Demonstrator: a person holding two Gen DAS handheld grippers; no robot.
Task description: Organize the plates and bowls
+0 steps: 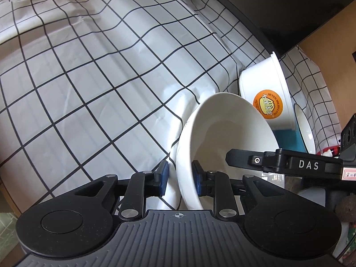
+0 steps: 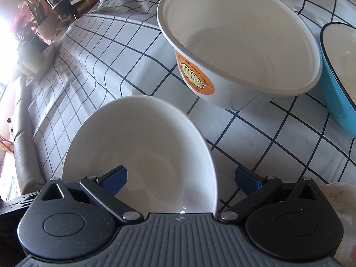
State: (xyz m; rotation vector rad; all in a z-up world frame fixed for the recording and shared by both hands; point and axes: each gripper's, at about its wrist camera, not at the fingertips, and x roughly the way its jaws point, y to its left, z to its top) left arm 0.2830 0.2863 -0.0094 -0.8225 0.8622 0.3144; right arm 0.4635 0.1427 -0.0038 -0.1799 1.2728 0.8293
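Left wrist view: left gripper (image 1: 180, 179) straddles the near rim of the plain white bowl (image 1: 224, 133), one blue pad (image 1: 164, 178) outside the wall, the other inside; whether the pads press on the wall is hard to tell.
Right wrist view: right gripper (image 2: 180, 179) spread wide, one finger over the plain white bowl (image 2: 142, 153), the other outside its rim, neither touching.
Landmark: plain white bowl, tilted on the checked tablecloth (image 1: 89, 71).
Logo bowl (image 2: 240, 51): just behind the plain bowl, orange sticker facing it.
Blue bowl (image 2: 338, 84): beyond the logo bowl, cut off at the frame edge.
Hidden: plain bowl's near base, behind the gripper bodies.
Unclear: blurred clutter at the far table corner.
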